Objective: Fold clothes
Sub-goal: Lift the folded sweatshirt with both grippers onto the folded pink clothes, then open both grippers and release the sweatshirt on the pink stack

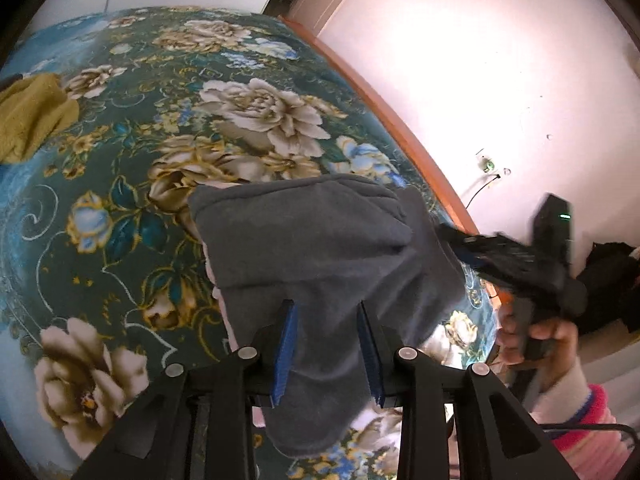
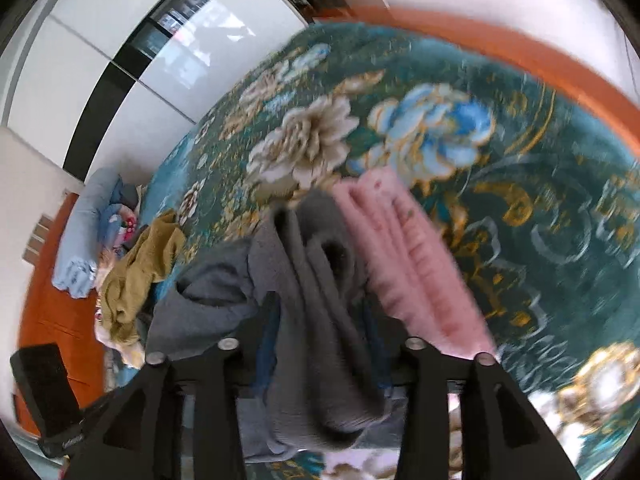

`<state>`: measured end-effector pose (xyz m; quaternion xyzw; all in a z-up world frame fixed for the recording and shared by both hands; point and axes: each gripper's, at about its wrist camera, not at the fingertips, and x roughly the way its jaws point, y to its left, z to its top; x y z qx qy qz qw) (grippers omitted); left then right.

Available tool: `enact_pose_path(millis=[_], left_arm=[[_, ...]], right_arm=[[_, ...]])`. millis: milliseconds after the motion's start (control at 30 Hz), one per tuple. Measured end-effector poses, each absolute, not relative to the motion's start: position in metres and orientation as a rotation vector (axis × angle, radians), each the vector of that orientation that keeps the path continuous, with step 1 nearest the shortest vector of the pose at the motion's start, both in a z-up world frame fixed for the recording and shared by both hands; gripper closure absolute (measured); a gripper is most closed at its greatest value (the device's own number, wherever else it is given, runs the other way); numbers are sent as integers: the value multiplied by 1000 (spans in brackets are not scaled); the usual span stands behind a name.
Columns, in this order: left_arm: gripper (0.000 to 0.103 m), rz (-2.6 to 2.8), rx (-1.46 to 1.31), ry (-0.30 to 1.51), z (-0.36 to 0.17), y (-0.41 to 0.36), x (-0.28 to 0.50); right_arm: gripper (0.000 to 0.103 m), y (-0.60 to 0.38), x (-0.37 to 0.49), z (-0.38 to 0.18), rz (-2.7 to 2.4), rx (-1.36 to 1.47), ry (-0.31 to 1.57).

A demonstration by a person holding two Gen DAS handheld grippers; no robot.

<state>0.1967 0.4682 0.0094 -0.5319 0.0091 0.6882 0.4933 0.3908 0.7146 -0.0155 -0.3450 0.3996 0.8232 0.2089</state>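
Note:
A grey garment (image 1: 316, 248) lies folded on the floral bedspread (image 1: 120, 208), on top of a pink garment whose edge (image 1: 224, 320) shows beneath. My left gripper (image 1: 328, 308) is open, its blue-padded fingers (image 1: 286, 348) standing apart over the grey cloth's near end. My right gripper (image 1: 448, 234) appears in the left wrist view at the cloth's right corner. In the right wrist view the right gripper (image 2: 320, 304) has the bunched grey garment (image 2: 316, 280) between its fingers, with the folded pink garment (image 2: 404, 256) beside it; the view is blurred.
A mustard-yellow garment (image 1: 32, 116) lies crumpled at the bed's far left, also seen in the right wrist view (image 2: 140, 268). A blue pillow (image 2: 80, 240) lies beyond it. The orange bed frame (image 1: 400, 132) runs along the white wall (image 1: 500, 80).

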Motion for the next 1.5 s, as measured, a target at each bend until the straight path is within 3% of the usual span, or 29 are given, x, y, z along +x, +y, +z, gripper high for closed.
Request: enact_pose_path(millis=[200,367,567,933,1133,1433,1500], left_arm=[[69,1663,-1315,8,-4,473,187],[69,1673,-1363,10,-20,474,179],[69,1687,-1442,26,-38,482,173],[69,1661,-1341,-72,-5,437,202],[62,1623,-1343,3,-17,442,224],[62,1635,-1400,22,-35,441,235],[56,1656,-1377,23,-31,432,240]], right_arm=[[57,686,388,23,2449,-928,877],[57,657,352,2,2512,-1100,727],[56,668,330,-38,2391,-1149,807],[56,645,356,-6,2410,-1068,749],[56,619,383,-11,2411,-1030,728],[56,630,374,-41,2285,-1052,892],[56,626,376,-34,2286,-1034,896]])
